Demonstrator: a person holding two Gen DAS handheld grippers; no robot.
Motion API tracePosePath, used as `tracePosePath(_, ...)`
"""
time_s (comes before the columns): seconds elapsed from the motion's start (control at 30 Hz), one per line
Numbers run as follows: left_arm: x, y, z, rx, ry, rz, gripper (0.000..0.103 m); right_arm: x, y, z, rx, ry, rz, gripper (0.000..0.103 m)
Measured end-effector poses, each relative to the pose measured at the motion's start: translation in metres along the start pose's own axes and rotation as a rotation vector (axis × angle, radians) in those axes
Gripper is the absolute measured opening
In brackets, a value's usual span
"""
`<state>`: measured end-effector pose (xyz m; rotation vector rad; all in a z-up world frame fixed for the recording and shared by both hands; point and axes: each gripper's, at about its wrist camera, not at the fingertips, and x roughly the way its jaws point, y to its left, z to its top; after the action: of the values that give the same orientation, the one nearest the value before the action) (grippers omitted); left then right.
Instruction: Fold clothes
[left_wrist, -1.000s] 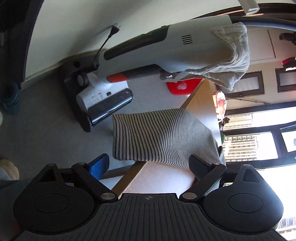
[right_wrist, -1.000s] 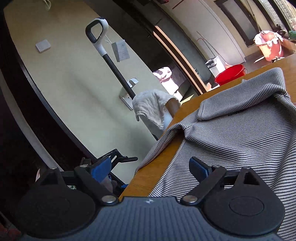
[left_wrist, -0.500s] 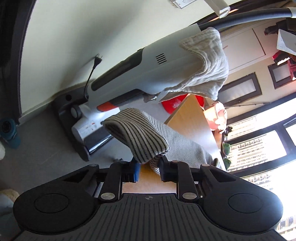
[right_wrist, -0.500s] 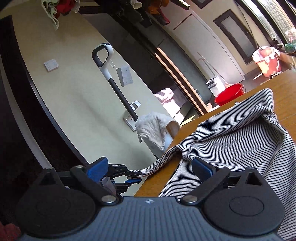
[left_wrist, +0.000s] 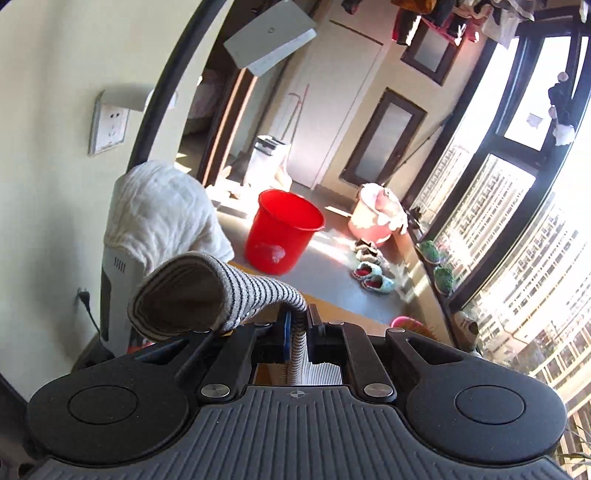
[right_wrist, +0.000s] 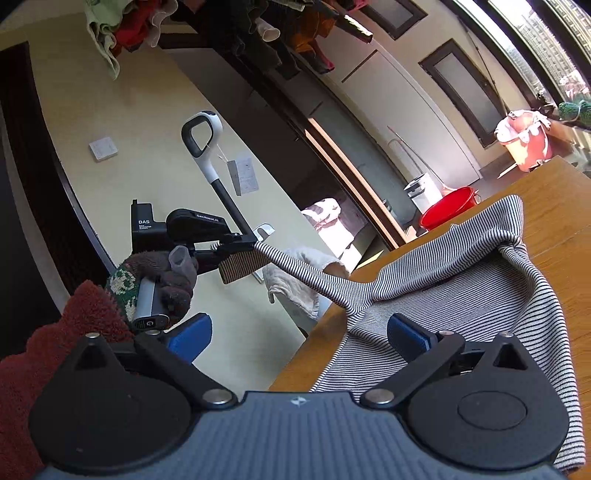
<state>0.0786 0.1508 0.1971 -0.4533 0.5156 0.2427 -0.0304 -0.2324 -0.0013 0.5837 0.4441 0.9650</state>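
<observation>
A black-and-white striped garment (right_wrist: 461, 280) lies rumpled on the wooden table (right_wrist: 554, 206). My left gripper (left_wrist: 297, 326) is shut on its sleeve (left_wrist: 236, 291), whose cuff end flops over to the left. In the right wrist view the left gripper (right_wrist: 236, 245) holds that sleeve (right_wrist: 306, 275) stretched out beyond the table's left edge, up in the air. My right gripper (right_wrist: 299, 334) is open and empty, over the table's left edge, with its right finger above the garment's near part.
An upright vacuum (right_wrist: 218, 181) with a white cloth (left_wrist: 159, 214) draped on it stands against the wall left of the table. A red bucket (left_wrist: 282, 230), a pink bucket (left_wrist: 373, 219) and slippers (left_wrist: 373, 278) stand on the floor beyond.
My left gripper shut on the sleeve, then lifted it up and away from the table, pulling it taut. My right gripper stayed open and rose slightly.
</observation>
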Motion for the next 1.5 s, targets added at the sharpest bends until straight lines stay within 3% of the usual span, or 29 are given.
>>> tracePosePath(0.17, 0.011, -0.077, -0.003, 0.137, 0.027, -0.054, 0.009, -0.003, -0.01, -0.001, 0.032, -0.014, -0.012, 0.102)
tracePosePath(0.33, 0.03, -0.132, -0.022, 0.211, 0.077, -0.106, 0.009, -0.009, -0.023, -0.001, 0.061, -0.028, -0.026, 0.102)
tracePosePath(0.53, 0.051, -0.167, -0.045, 0.249, 0.153, -0.177, 0.013, -0.013, -0.04, -0.007, 0.098, -0.025, -0.043, 0.102)
tracePosePath(0.77, 0.053, -0.19, -0.059, 0.304, 0.163, -0.214, 0.024, -0.011, -0.048, -0.013, 0.121, -0.01, -0.051, 0.102)
tracePosePath(1.03, 0.064, -0.16, -0.078, 0.276, 0.222, -0.192, 0.041, -0.006, -0.056, -0.019, 0.141, 0.011, -0.07, 0.103)
tracePosePath(1.33, 0.089, -0.081, -0.133, 0.17, 0.398, -0.118, 0.061, 0.009, -0.065, -0.028, 0.202, 0.059, -0.164, 0.103)
tracePosePath(1.5, 0.071, -0.055, -0.163, 0.239, 0.384, -0.104, 0.079, 0.017, -0.067, -0.034, 0.211, 0.077, -0.26, 0.103)
